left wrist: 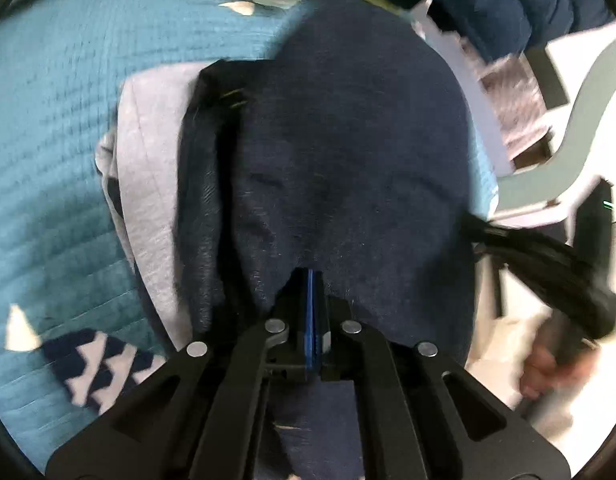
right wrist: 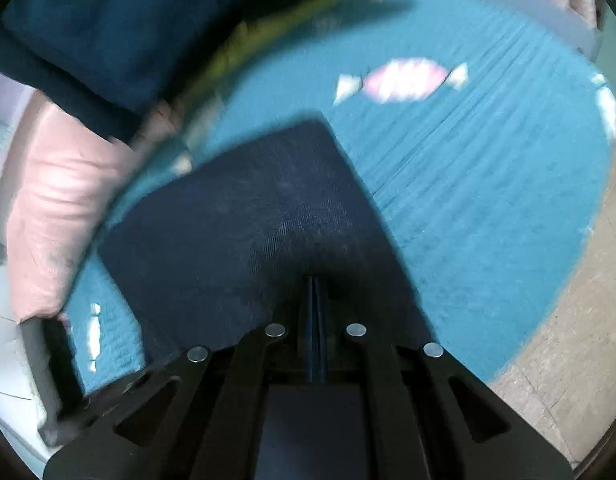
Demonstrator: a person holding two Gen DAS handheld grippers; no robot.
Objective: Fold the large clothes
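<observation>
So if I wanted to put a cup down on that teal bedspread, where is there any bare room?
The widest free patch of the teal quilted bedspread lies right of the dark navy garment, below the pink candy print. Another lies left of the grey folded cloth. It is crowded near the pink pillow and dark blue cushion.

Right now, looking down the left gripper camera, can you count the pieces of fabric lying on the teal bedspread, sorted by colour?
Navy: 1, the navy garment pinched in the left gripper
Light grey: 1, the grey garment partly under it
Navy and white patterned: 1, the patterned cloth near the bottom left corner
Total: 3, all on the teal bedspread
</observation>
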